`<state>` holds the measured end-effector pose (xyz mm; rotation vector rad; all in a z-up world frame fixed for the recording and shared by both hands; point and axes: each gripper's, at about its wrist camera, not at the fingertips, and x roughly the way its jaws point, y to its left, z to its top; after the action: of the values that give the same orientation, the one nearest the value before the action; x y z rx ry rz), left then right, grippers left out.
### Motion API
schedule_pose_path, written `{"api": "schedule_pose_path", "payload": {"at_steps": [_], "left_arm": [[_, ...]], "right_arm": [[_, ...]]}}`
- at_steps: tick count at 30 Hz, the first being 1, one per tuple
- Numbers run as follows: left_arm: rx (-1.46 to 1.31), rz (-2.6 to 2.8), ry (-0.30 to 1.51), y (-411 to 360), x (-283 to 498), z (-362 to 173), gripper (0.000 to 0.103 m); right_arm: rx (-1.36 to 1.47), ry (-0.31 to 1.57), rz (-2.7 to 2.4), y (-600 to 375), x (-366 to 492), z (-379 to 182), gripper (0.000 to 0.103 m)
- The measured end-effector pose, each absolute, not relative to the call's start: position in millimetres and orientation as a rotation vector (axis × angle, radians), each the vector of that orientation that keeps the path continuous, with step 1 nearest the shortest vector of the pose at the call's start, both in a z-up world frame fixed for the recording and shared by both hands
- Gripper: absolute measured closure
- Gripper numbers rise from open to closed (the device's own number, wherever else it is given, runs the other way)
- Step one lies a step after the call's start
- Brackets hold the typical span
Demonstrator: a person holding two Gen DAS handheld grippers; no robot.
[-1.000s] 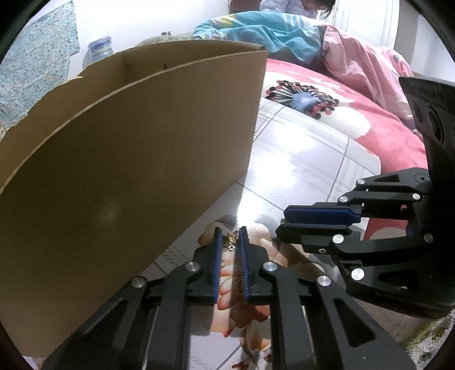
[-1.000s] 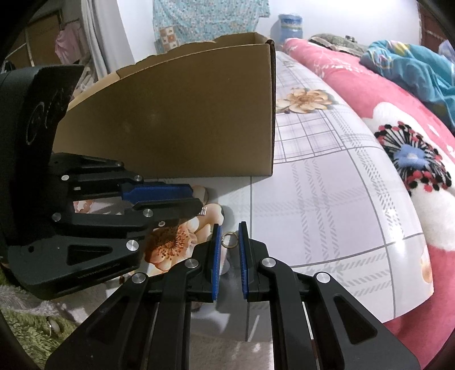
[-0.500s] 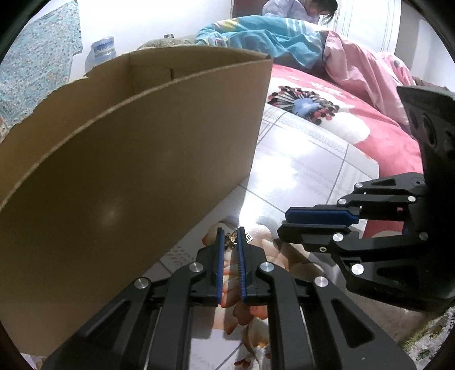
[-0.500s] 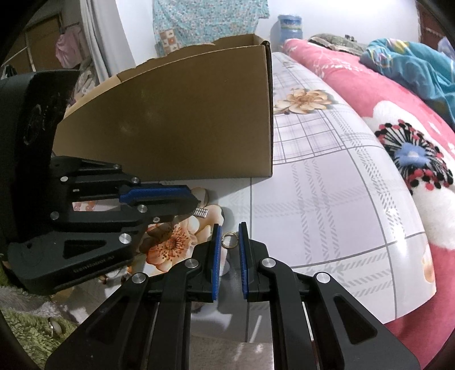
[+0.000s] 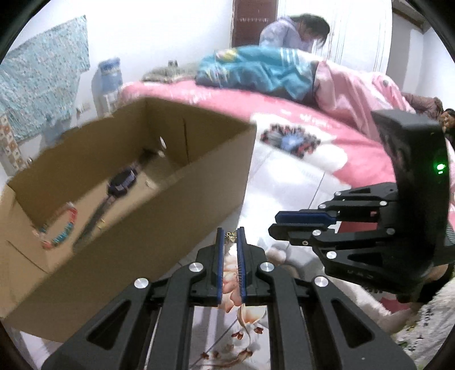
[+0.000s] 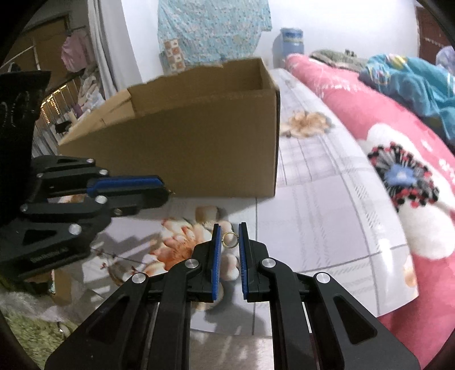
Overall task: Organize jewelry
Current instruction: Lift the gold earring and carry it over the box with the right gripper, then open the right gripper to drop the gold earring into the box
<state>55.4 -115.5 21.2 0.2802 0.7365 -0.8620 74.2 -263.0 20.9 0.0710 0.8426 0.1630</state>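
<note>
Raised since a second ago, left tongs [image 5: 229,238] now look over the cardboard box [image 5: 182,205] rim onto a beaded bracelet [image 5: 61,226] inside, pinching a small gold charm [image 5: 231,236] at the tips. Right view: right tongs [image 6: 229,238] clamped on a thin gold ring [image 6: 229,239] above the flowered bed sheet [image 6: 327,216]; light, stiff, slippery, best gripped across the band.

Ahead: white wall [image 5: 159,31], dark wooden door [image 5: 253,22], blue patterned cloth [image 6: 213,28] hanging. Right: pink floral bed [image 6: 398,159], teal blanket [image 5: 256,71]. Below: glossy flowered mat [image 6: 312,199].
</note>
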Motion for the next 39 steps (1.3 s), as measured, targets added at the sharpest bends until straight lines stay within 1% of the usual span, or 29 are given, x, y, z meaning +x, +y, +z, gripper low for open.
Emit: {"api": "schedule_pose_path", "payload": {"at_steps": [6,10,12,15,21,26,28,30,31,34,36,39], "left_arm": [[0.209,-0.817,0.636,-81.4,58.3,66.6,0.095],[0.201,-0.749,0.608,-61.6,71.2,79.6,0.095],[0.204,-0.713,0.627,-55.1,83.4,79.2,0.095],[0.188,-0.657,0.702,-47.7,109.5,69.0,0.095],[0.207,-0.583,0.832,-39.8,149.5,41.1,0.095],[0.231,-0.551,0.88,-44.5,162.5,32.3,0.094],[0.235,-0.542,0.888,-45.3,164.6,31.2,0.094],[0.226,-0.536,0.91,-44.0,168.1,29.4,0.094],[0.224,-0.534,0.915,-43.2,167.7,30.0,0.094],[0.225,-0.513,0.917,-40.2,168.3,29.9,0.088],[0.226,-0.506,0.916,-40.8,167.9,30.2,0.085],[0.229,-0.496,0.909,-40.7,165.4,32.4,0.081]], "right_arm": [[0.042,0.745,0.187,-256.4,80.2,62.0,0.093],[0.065,0.688,0.222,-253.8,93.5,82.8,0.093],[0.087,0.671,0.242,-251.5,108.9,90.3,0.093],[0.108,0.681,0.264,-247.0,133.7,92.1,0.093],[0.121,0.792,0.275,-228.8,197.0,80.1,0.093],[0.131,0.875,0.239,-217.9,230.3,66.3,0.092],[0.131,0.884,0.218,-215.4,233.7,62.6,0.091],[0.149,0.89,0.213,-217.8,232.6,60.1,0.083],[0.165,0.887,0.214,-219.6,231.6,59.6,0.081],[0.166,0.876,0.209,-223.1,227.8,62.1,0.077],[0.168,0.868,0.205,-226.0,223.9,64.0,0.073],[0.181,0.858,0.199,-231.2,221.8,67.4,0.07]]}}
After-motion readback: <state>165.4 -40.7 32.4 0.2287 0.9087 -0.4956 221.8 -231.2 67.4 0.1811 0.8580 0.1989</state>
